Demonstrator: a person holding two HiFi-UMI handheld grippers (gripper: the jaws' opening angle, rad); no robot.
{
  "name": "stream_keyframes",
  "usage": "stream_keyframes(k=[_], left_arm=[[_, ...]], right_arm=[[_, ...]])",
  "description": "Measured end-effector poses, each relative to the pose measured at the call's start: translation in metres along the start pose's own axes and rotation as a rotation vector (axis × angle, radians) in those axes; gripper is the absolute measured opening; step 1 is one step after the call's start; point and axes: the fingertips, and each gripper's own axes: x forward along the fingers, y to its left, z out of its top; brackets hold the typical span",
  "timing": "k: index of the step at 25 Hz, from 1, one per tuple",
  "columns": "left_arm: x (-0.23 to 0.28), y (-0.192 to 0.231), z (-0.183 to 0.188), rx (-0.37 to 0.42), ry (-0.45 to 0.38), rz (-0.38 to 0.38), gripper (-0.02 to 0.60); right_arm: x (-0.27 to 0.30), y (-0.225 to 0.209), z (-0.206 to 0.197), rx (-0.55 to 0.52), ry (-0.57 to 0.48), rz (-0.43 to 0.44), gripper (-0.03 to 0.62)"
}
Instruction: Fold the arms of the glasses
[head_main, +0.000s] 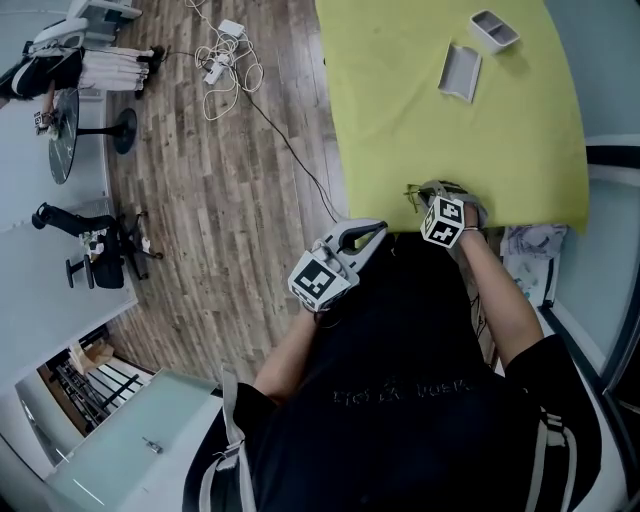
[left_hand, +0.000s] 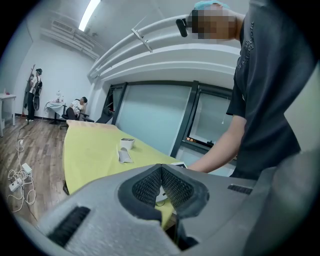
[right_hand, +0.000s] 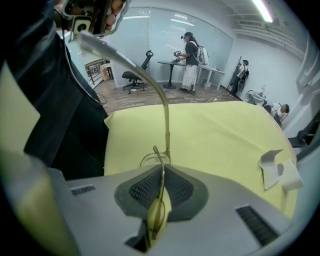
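Glasses of thin wire sit clamped by the frame between the closed jaws of the right gripper at the near edge of the yellow table, one arm jutting out unfolded, while the left gripper, jaws pressed together on nothing, hangs just off the table

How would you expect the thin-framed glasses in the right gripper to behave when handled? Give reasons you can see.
Probably light: the glasses are just thin wire. Likely springy and easily bent, since one long slim arm sticks out unsupported from the right gripper. They might twist between the pads, which grip only a thin edge.
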Motion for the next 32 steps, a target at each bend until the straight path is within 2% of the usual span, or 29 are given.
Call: stream_keyframes(k=[9, 14, 17, 22, 32], left_arm=[[-0.006, -0.002, -0.005, 0.004, 0.016, 0.003, 0.018], [-0.008, -0.001, 0.003, -0.02, 0.007, 0.006, 0.018], [-0.005, -0.001, 0.003, 0.004, -0.002, -0.012, 0.018], [-0.002, 0.001, 0.006, 0.018, -0.019, -0.03, 0.018], [-0.006, 0.008, 0.004, 0.0, -0.038, -0.022, 0.018]], right_arm=[[0.007, 0.001, 0.001, 0.006, 0.006, 0.001, 0.032], [0.002, -0.001, 0.013, 0.103, -0.032, 0.019, 0.034], [-0.003, -0.003, 0.018, 0.121, -0.053, 0.032, 0.034], [-0.018, -0.014, 0.023, 0.136, -0.084, -0.015, 0.032], [-0.049, -0.013, 0.028, 0.214, -0.155, -0.04, 0.032]])
